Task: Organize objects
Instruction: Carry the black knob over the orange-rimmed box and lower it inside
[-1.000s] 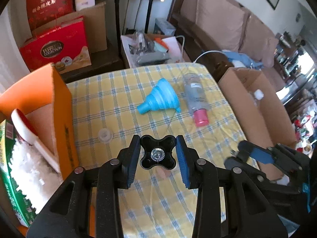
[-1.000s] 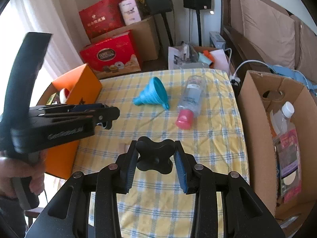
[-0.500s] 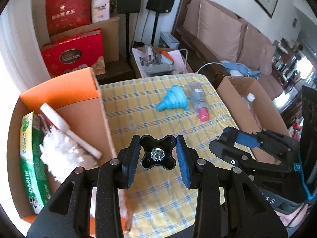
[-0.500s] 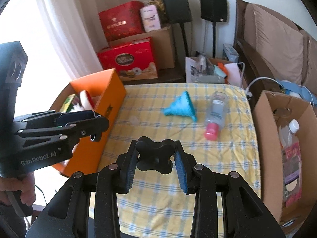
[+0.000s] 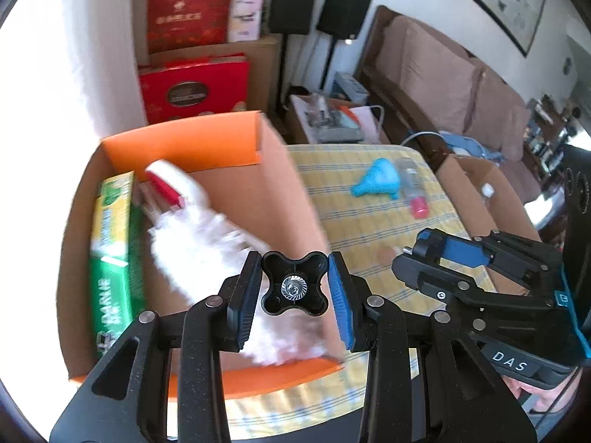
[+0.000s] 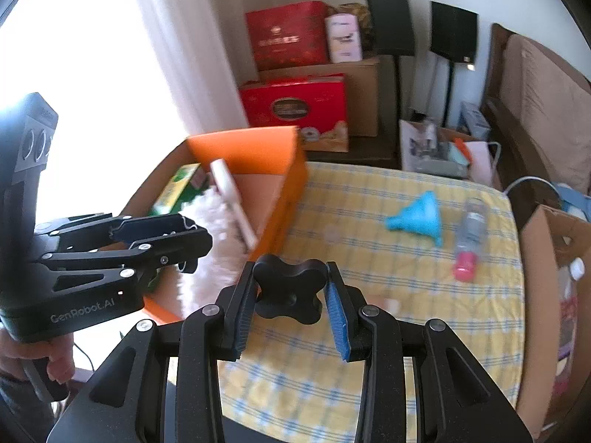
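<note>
Your left gripper (image 5: 295, 288) is closed down on a black four-lobed knob (image 5: 294, 288): both pads press its sides, and the hollow face with the metal bolt faces the camera. Your right gripper (image 6: 290, 289) grips a second black knob (image 6: 287, 289) the same way, fingers narrowed onto it, its smooth domed side toward the lens.

You hold the left gripper above the near edge of the orange cardboard box (image 5: 184, 147), pointed down into it. From the right wrist view, the left gripper's black body (image 6: 110, 251) reaches in from the left, fingers extended level over the box's near side, with your hand (image 6: 55, 361) wrapped around its handle below. You hold the right gripper just to the right of the box, over the near part of the yellow checked tablecloth (image 6: 369, 387), angled toward the table's far end.

Inside the box lie a green carton (image 5: 110, 243) along the left wall and a white fluffy duster (image 5: 199, 251) with a red and white handle. On the far right of the cloth, a blue funnel (image 5: 376, 182) lies on its side just beside a clear bottle with a pink cap (image 5: 413, 188). A brown cardboard box (image 6: 554, 295) stands at the table's right edge.
</note>
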`<state>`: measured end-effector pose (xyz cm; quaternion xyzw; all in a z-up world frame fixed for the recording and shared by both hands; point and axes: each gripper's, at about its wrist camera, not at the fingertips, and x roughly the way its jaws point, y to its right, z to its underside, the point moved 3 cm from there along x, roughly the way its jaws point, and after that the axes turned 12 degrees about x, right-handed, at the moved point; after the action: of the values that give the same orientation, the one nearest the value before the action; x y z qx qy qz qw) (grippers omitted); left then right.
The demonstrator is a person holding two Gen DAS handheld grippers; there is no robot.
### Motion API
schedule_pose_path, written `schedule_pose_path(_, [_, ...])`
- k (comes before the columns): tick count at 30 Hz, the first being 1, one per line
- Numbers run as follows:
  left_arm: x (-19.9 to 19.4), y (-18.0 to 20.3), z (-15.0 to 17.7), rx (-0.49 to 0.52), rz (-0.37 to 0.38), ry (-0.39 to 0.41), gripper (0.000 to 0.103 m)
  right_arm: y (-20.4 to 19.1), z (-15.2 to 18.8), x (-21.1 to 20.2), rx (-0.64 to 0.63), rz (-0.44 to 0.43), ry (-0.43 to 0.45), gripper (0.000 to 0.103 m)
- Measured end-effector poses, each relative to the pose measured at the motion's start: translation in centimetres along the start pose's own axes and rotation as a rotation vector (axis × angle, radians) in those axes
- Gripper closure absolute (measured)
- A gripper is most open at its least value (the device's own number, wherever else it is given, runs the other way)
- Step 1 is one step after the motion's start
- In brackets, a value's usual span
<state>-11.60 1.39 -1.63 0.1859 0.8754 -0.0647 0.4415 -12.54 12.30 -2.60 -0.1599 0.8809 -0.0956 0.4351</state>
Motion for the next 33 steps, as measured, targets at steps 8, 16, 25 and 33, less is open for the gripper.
schedule_pose_path(8, [-0.1, -4.2, 3.2, -0.068, -0.039, -0.023, 0.069, -4.9, 1.1, 2.5, -0.072, -0.048, -0.045, 0.067])
schedule_pose_path(16, [0.2, -7.1, 5.0, -0.093, -0.081, -0.048, 0.069, -8.1, 1.6, 4.9, -0.106, -0.088, -0.082, 0.067])
schedule_pose_path(25, [1.4, -8.9, 6.4, -0.118, -0.079, -0.071, 0.069, -9.7, 2.4, 7.4, -0.109, -0.107, -0.121, 0.067])
schedule_pose_path(33, [1.7, -10.0, 7.2, -0.139, -0.075, -0.076, 0.069, -10.4, 2.8, 9.1, -0.113, -0.106, -0.141, 0.067])
